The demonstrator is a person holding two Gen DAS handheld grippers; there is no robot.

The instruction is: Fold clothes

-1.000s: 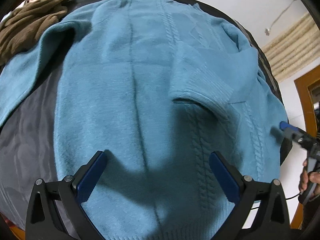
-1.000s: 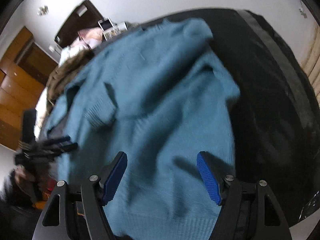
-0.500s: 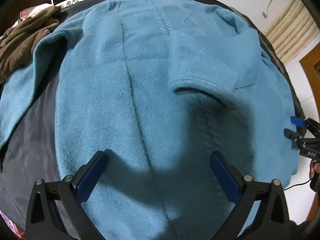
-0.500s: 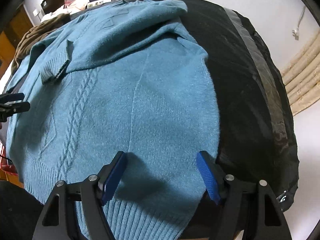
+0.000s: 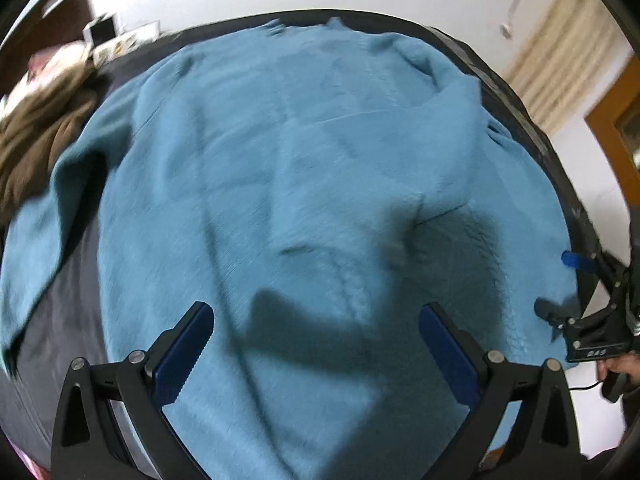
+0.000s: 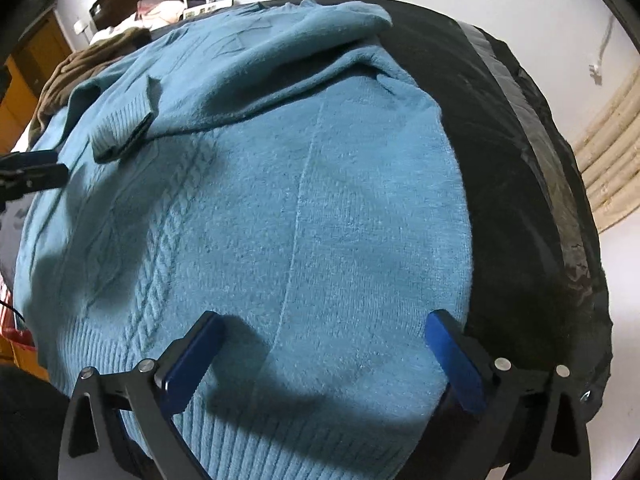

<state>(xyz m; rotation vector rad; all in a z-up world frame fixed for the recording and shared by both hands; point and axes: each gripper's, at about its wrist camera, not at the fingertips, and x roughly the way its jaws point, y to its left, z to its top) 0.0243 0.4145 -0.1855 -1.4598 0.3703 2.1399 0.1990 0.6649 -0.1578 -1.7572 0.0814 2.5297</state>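
Surface: one black, plastic-covered table (image 6: 516, 168) carries everything; a strip of grey tape (image 6: 520, 92) runs along its right side in the right wrist view.
Sweaters: one blue cable-knit sweater (image 6: 312, 208) lies spread flat across most of the table, ribbed hem toward the cameras; its right sleeve (image 6: 224, 80) is folded across the chest with the ribbed cuff (image 6: 120, 132) lying on the body, and the other sleeve (image 5: 52, 220) trails off to the left over the dark surface.
Other clothes: one brown crumpled garment (image 5: 36, 136) sits at the far left corner, just beside the sweater's shoulder.
Surroundings: white wall behind, beige ribbed curtain (image 6: 612, 152) on the right, wooden furniture (image 6: 24, 92) on the left; nothing lies on top of the sweater's lower half.
Grippers: two, each with blue pads.
Left gripper (image 5: 316, 354): jaws spread wide over the sweater's lower body, nothing between the pads; the view is blurred.
Right gripper (image 6: 320, 356): jaws have just been opening and stand at their widest above the hem, over the sweater's right edge, gripping nothing; whether the tips touch the knit I cannot tell.
Hands: one hand (image 5: 618, 366) shows at the right gripper's handle.
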